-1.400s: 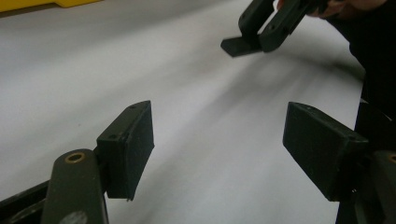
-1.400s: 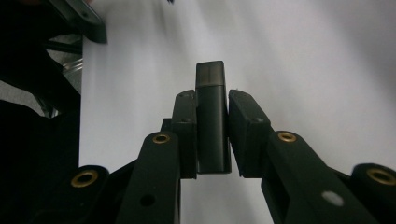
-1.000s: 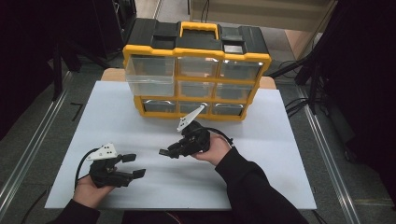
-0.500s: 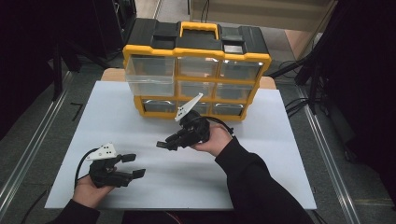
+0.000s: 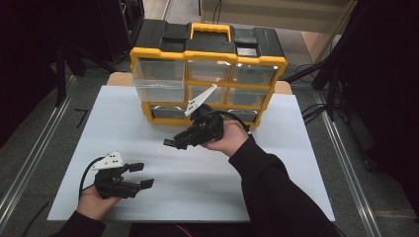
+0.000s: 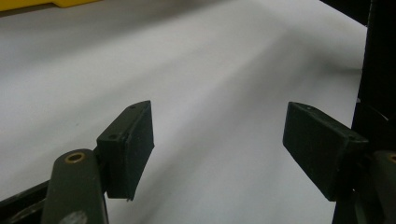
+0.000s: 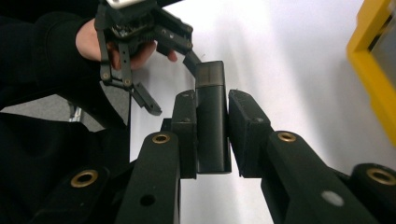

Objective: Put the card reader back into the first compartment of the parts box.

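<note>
While dark racks and cables crowd the room's edges, a white board [image 5: 276, 163] covers the table, with a yellow and black drawer box [image 5: 207, 74] standing at its far side. Clamped between the pads of the right gripper [image 7: 212, 121] is a small dark rectangular block [image 7: 212, 121], smooth and matte, held in the air above the board in front of the box. Near the front edge, the left gripper [image 6: 219, 140] rests with its jaws wide apart and nothing between them.
</note>
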Action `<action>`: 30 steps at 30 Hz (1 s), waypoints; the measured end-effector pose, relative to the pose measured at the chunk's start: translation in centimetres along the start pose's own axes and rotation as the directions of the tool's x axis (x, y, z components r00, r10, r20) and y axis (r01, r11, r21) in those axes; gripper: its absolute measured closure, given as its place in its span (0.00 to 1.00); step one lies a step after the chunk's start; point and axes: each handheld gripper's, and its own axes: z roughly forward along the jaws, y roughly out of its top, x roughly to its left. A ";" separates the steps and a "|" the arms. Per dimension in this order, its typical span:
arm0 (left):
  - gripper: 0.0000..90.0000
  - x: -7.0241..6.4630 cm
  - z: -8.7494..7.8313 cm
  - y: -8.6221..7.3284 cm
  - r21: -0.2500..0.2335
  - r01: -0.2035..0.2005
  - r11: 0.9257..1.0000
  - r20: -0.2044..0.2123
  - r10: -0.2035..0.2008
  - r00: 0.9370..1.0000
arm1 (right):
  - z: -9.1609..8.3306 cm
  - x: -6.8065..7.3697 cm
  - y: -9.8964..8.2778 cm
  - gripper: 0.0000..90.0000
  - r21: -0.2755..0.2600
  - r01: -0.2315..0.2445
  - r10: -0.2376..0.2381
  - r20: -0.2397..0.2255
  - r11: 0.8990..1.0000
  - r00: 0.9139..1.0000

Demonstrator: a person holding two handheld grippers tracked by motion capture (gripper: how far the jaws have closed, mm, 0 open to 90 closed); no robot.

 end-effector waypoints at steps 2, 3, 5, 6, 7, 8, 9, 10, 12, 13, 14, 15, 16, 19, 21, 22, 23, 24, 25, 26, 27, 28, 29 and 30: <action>0.29 0.0 0.0 0.0 -0.001 0.001 1.000 0.000 -0.001 1.000 | -0.4 0.2 0.5 0.79 -0.001 0.005 -0.005 0.007 1.000 1.000; 0.29 0.0 0.0 0.0 -0.002 0.000 1.000 0.000 0.000 1.000 | -0.6 0.2 0.8 0.79 -0.002 0.014 -0.014 0.000 1.000 1.000; 0.29 0.0 0.0 0.0 0.000 0.000 1.000 0.000 0.000 1.000 | -1.0 0.4 1.3 0.79 -0.004 0.023 -0.023 0.004 1.000 1.000; 0.29 0.0 0.0 0.0 0.000 0.000 1.000 0.000 0.000 1.000 | -1.2 0.5 1.5 0.79 0.000 0.012 -0.012 0.007 1.000 1.000; 0.29 0.0 0.0 0.0 0.000 0.000 1.000 0.000 0.000 1.000 | -1.5 0.6 1.8 0.79 -0.007 0.022 -0.022 0.013 1.000 1.000; 0.29 0.0 0.0 0.0 -0.001 0.001 1.000 0.000 -0.001 1.000 | -1.6 0.6 2.0 0.79 -0.007 0.024 -0.024 0.016 1.000 1.000; 0.29 0.0 0.0 0.0 -0.001 0.001 1.000 0.000 -0.001 1.000 | -1.9 0.7 2.3 0.79 -0.007 0.022 -0.022 0.013 1.000 1.000; 0.29 0.0 0.0 0.0 -0.002 0.001 1.000 -0.001 -0.001 1.000 | -2.1 0.8 2.5 0.79 -0.010 0.022 -0.022 0.016 1.000 1.000; 0.29 0.0 0.0 0.0 -0.003 0.002 1.000 -0.001 -0.002 1.000 | -2.5 1.0 3.0 0.79 -0.011 0.014 -0.014 0.023 1.000 1.000; 0.29 0.0 0.0 0.0 -0.002 0.002 1.000 -0.001 -0.002 1.000 | -2.7 1.1 3.2 0.79 -0.010 0.018 -0.017 0.024 1.000 1.000; 0.29 0.0 0.0 0.0 -0.001 0.002 1.000 -0.001 -0.002 1.000 | -2.9 1.1 3.5 0.79 -0.012 0.021 -0.020 0.026 1.000 0.999; 0.29 0.0 0.0 0.0 -0.001 0.002 1.000 -0.001 -0.002 1.000 | -3.0 1.2 3.7 0.79 -0.011 0.020 -0.019 0.029 1.000 0.999; 0.29 0.0 0.0 0.0 -0.001 0.002 1.000 -0.001 -0.002 1.000 | -3.1 1.2 3.9 0.79 -0.008 0.025 -0.024 0.028 1.000 0.999; 0.29 0.0 0.0 0.0 -0.002 0.001 1.000 0.000 -0.001 1.000 | -3.7 1.3 4.5 0.79 -0.008 0.022 -0.021 0.033 1.000 0.999; 0.29 0.0 0.0 0.0 -0.001 0.001 1.000 0.000 -0.001 1.000 | -4.1 1.2 4.9 0.79 -0.019 0.031 -0.031 0.034 0.999 0.999; 0.29 0.0 0.0 0.0 -0.001 0.001 1.000 0.000 -0.001 1.000 | -4.4 1.3 5.2 0.79 -0.022 0.028 -0.027 0.035 0.999 0.999; 0.29 0.0 0.0 0.0 -0.001 0.000 1.000 0.000 0.000 1.000 | -4.6 1.3 5.4 0.79 -0.023 0.032 -0.031 0.032 0.999 0.999; 0.29 0.0 0.0 0.0 -0.001 0.001 1.000 0.001 -0.001 1.000 | -4.7 1.3 5.6 0.79 -0.023 0.033 -0.033 0.038 0.999 0.999; 0.29 0.0 0.0 0.0 -0.001 0.001 1.000 0.001 -0.001 1.000 | -4.9 1.3 5.8 0.79 -0.021 0.032 -0.031 0.037 0.999 0.999; 0.29 0.0 0.0 0.0 -0.001 0.001 1.000 0.001 -0.001 1.000 | -5.1 1.4 6.0 0.79 -0.021 0.035 -0.034 0.038 0.999 0.999; 0.29 0.0 0.0 0.0 -0.003 0.001 1.000 0.001 -0.001 1.000 | -5.3 1.3 6.3 0.79 -0.023 0.041 -0.040 0.043 0.999 0.998; 0.29 0.0 0.0 0.0 -0.002 0.001 1.000 0.001 -0.001 1.000 | -5.4 1.3 6.5 0.79 -0.029 0.039 -0.038 0.041 0.999 0.998; 0.29 0.0 0.0 0.0 -0.003 0.001 1.000 0.002 -0.001 1.000 | -5.6 1.3 6.7 0.79 -0.028 0.038 -0.037 0.042 0.999 0.998; 0.29 0.0 0.0 0.0 -0.004 0.003 1.000 0.002 -0.003 1.000 | -5.8 1.3 6.9 0.79 -0.030 0.040 -0.039 0.042 0.999 0.998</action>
